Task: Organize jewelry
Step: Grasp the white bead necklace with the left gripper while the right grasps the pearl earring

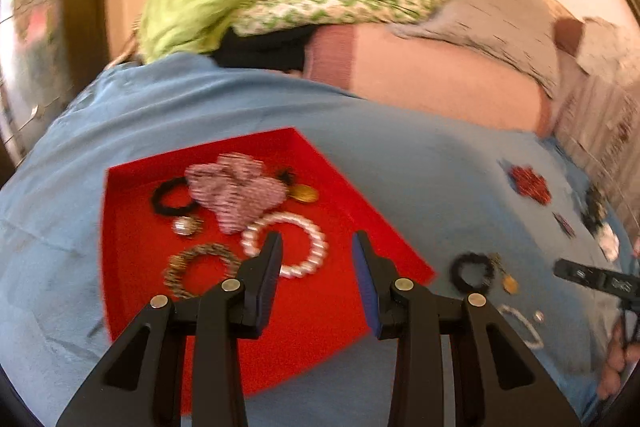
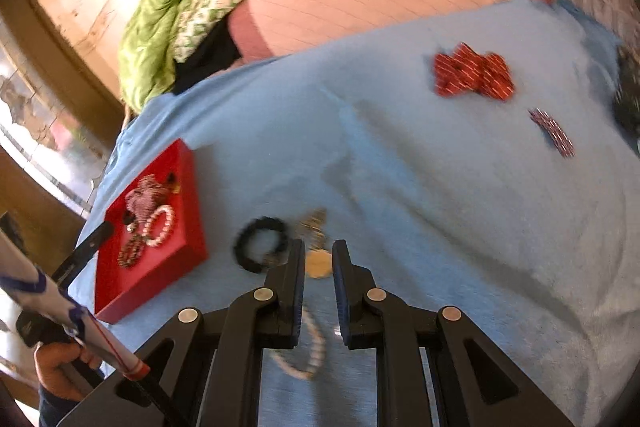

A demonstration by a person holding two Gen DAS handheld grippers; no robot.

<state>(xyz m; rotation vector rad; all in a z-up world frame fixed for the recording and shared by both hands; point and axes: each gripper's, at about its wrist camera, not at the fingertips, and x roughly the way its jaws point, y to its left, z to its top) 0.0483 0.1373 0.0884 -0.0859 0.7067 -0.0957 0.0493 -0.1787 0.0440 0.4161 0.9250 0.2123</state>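
The left gripper [image 1: 316, 247] hangs over the near right part of the red tray [image 1: 132, 187], its jaws spread wide and holding nothing. In the tray lie a pearl bracelet [image 1: 316, 239] just beyond the left finger, a brown beaded bracelet [image 1: 176, 267] to its left, a black hair tie [image 1: 168, 199] and a striped scrunchie [image 1: 236, 191] farther back, a small silver piece [image 1: 184, 225] between them, and a gold piece [image 1: 305, 193] at the far right. The right gripper [image 2: 319, 263] is low over the blue cloth [image 2: 400, 167], well right of the tray [image 2: 192, 243]; its jaws stand partly apart on either side of a gold pendant [image 2: 318, 264], and whether they touch it cannot be told. Just left of the pendant lies a black bracelet [image 2: 256, 243], and a pearl strand [image 2: 316, 347] lies nearer, under the fingers. Far to the right on the cloth sit a red bow [image 2: 472, 75] and a striped clip [image 2: 554, 133].
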